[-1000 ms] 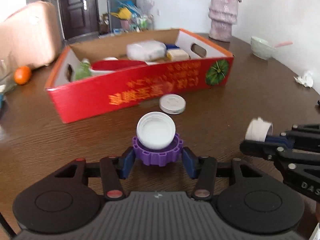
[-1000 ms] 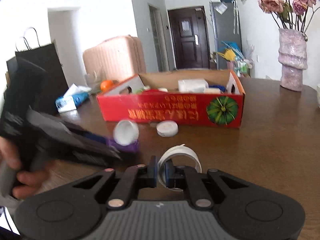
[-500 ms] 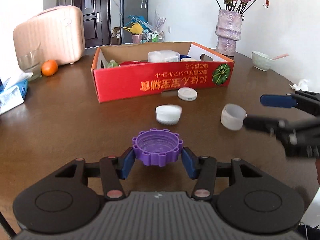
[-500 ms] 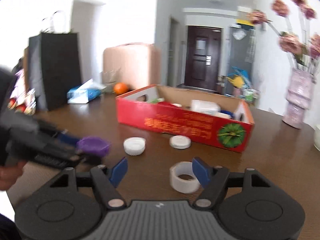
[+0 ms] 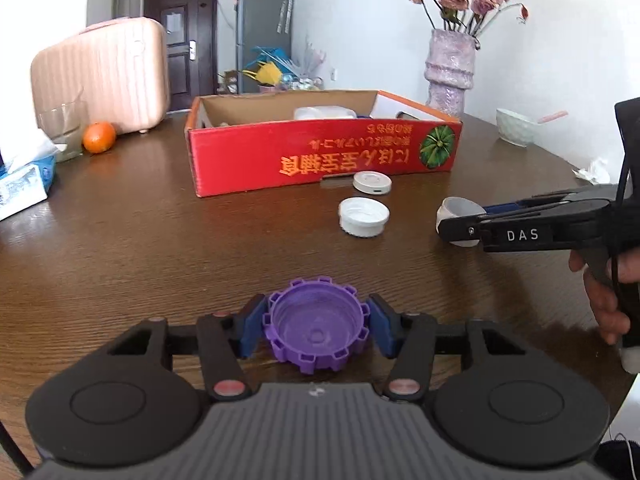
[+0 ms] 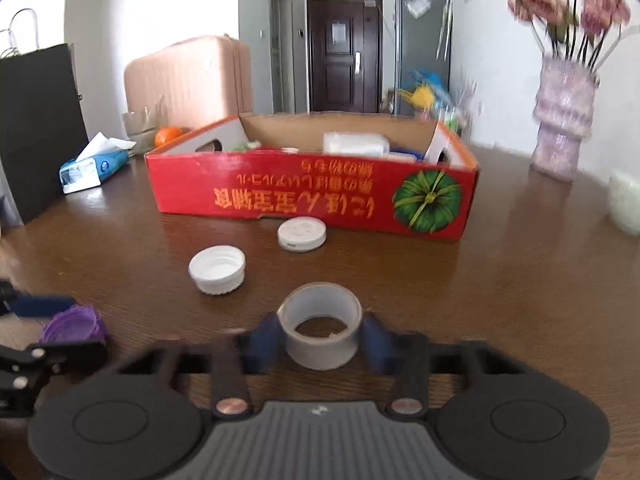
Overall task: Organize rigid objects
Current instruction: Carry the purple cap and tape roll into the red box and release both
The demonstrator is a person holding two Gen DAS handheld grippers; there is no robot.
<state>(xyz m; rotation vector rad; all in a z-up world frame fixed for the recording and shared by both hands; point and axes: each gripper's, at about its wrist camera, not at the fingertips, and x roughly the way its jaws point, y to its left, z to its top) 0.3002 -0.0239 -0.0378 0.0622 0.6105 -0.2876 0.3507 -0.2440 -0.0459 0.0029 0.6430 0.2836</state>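
A purple toothed cap (image 5: 316, 326) sits open side up between the blue pads of my left gripper (image 5: 317, 329), which is shut on it just above the brown table (image 5: 160, 240). In the right wrist view that cap (image 6: 74, 324) shows at the left edge. A grey tape roll (image 6: 320, 332) lies flat on the table between the jaws of my right gripper (image 6: 320, 336). Those jaws are closing, blurred, and their pads meet the roll's sides. From the left wrist view the right gripper (image 5: 460, 218) comes in from the right and half hides the roll (image 5: 458, 207).
A white screw cap (image 5: 364, 216) and a flat white lid (image 5: 372, 182) lie in front of the red cardboard box (image 5: 320, 156), which holds several items. A vase (image 5: 450, 72), a bowl (image 5: 514, 127), an orange (image 5: 99, 137) and a tissue pack (image 5: 24, 184) ring the table.
The white cap that rested in the purple cap now lies on the table, and my left gripper has drawn back. My right gripper released the roll's wall, opened, and has closed around the flat roll.
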